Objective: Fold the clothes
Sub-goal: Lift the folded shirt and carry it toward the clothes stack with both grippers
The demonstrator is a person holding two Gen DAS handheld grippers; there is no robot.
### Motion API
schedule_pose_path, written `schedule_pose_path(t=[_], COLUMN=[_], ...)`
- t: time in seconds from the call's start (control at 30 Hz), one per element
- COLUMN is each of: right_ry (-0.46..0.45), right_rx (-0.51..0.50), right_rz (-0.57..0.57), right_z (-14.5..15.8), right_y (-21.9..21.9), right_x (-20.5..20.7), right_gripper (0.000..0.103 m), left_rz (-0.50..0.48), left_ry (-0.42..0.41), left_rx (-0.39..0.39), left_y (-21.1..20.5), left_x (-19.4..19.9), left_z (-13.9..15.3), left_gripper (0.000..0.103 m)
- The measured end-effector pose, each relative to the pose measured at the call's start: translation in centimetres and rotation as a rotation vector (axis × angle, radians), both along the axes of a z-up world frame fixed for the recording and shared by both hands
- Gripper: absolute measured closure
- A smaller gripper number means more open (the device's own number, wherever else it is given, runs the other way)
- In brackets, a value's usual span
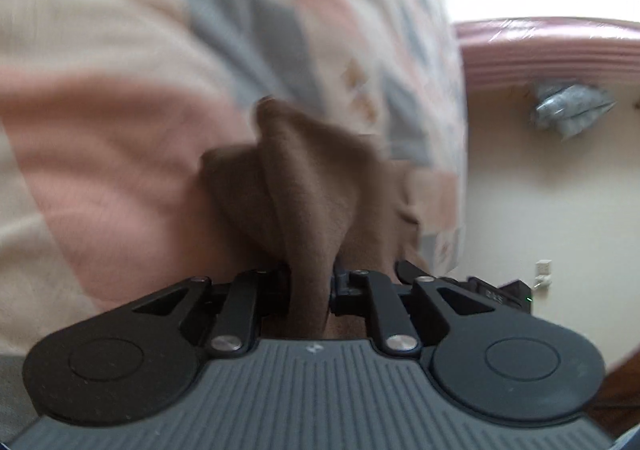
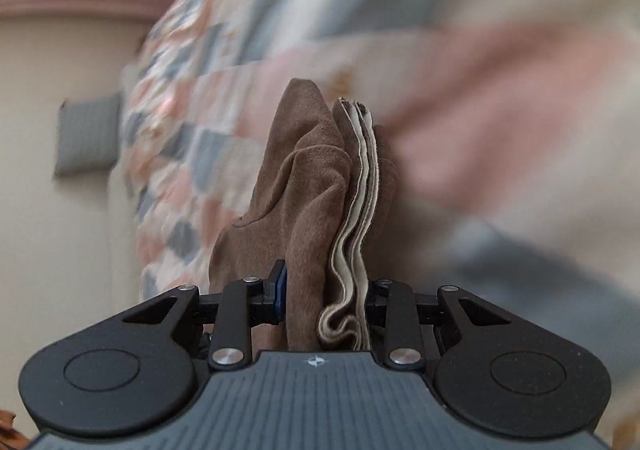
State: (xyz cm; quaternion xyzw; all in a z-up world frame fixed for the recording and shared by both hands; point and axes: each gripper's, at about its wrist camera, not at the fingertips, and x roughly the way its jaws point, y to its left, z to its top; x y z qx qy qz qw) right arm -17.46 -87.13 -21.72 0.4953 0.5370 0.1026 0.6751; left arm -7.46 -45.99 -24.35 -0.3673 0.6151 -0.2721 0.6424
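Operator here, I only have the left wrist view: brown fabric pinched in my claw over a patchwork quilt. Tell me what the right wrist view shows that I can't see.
Observer: The right claw is also shut on brown cloth.
Operator: Describe that bunch.
Observer: It shows cream-lined edges stacked in layers, which your view lacks.
Operator: Report the background there.
Observer: A grey-blue cushion shows at the left of that view, beside the quilt.
Operator: Confirm my side.
Observer: The left claw is shut on the cloth; no cream edge shows there.
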Motion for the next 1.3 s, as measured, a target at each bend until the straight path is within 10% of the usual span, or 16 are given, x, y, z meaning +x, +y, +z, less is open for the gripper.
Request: schedule_pose_path(t=[0.07,0.17,0.23,0.3,0.37,0.57,1.03,1.3], right_ry=[0.0,-0.038,-0.096,-0.091,-0.109,-0.222,-0.669,-0.682], right_rx=[0.022,0.075,0.095,0.098,0.091,0.075,-0.305,-0.444], right_rz=[-0.038,-0.05,-0.017,-0.007,-0.032,-0.288,-1.215,-1.596], right_z=[-1.9,-3.4,-4.3,-5.1,-4.6,0.7,20.5,21.1], right_y=[-0.6,-1.2,-1.1,-0.6,-0.7,-3.6,-19.6,-27.2], right_x=[-1.9,-1.2,-0.2,0.5,-0.1,-8.5,-37.0,-43.7], right_gripper=[0.065,0.022,0.027,0.067,0.072,0.074,0.074,0.073], left_rz=[0.008,0.017,-0.014,-0.052,-0.106,-0.31,-0.899,-1.202], left_ry=[0.024,0.049,0.02,-0.034,-0.115,-0.281,-0.743,-0.861], left_rx=[-0.036,-0.071,-0.048,-0.002,0.036,0.029,-0.452,-0.449], left_y=[0.2,0.3,-0.4,-1.5,-2.9,-12.0,-53.6,-71.7], left_x=[0.3,0.4,0.7,1.2,1.7,2.0,-9.5,-18.4], left_z=[-1.1,-1.7,-1.4,0.1,2.3,9.5,30.3,31.3], left_gripper=[0.079,0.075,0.088,0.092,0.092,0.093,0.092,0.092])
